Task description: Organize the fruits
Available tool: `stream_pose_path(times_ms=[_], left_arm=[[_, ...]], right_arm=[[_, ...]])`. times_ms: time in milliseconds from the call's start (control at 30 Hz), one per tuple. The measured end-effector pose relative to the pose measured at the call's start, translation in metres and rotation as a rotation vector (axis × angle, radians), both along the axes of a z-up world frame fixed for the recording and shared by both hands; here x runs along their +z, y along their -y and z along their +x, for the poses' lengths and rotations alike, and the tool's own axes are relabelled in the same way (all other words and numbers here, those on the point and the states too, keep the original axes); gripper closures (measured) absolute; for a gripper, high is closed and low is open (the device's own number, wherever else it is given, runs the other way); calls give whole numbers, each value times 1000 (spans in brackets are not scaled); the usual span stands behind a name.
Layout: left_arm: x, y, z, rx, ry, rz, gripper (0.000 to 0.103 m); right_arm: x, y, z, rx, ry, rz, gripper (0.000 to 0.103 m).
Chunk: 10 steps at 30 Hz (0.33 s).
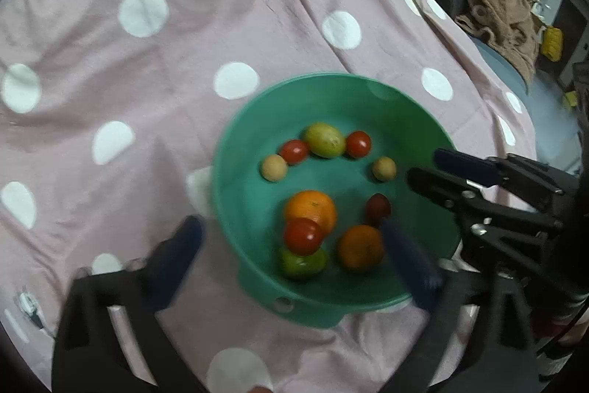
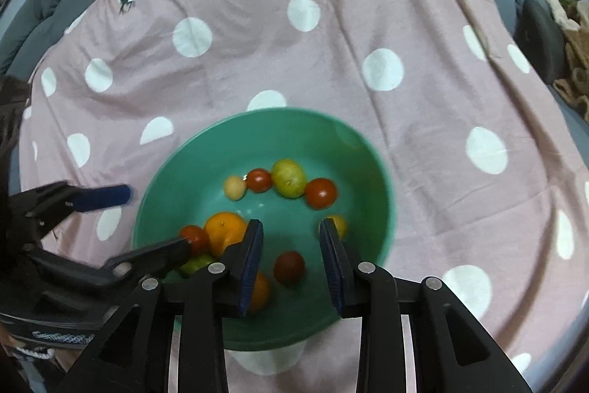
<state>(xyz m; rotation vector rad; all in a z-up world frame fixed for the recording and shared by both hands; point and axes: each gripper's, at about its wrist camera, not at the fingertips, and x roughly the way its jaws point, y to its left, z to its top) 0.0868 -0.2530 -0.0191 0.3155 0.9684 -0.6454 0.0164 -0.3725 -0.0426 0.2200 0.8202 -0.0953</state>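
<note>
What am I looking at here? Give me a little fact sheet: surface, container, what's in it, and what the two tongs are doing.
surface: pink cloth with white dots
container: green bowl
contents: two oranges, red tomatoes, a dark red fruit, yellow-green fruit, two small pale round ones, one green fruit
fruit outside bowl: none visible
left tongs: wide open, straddling the bowl's near rim, holding nothing
right tongs: over the bowl, small gap between pads, nothing gripped
</note>
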Motion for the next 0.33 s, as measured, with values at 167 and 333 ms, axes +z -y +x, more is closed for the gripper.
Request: stream_pose_path(times_ms=[167,333], left_arm=[[9,4,-8,30,72,167,1],[15,-3,-9,51,58,138,1]], right_arm=[[18,-2,-6,18,5,-38,59],[30,-9,-11,30,14,-52,59]])
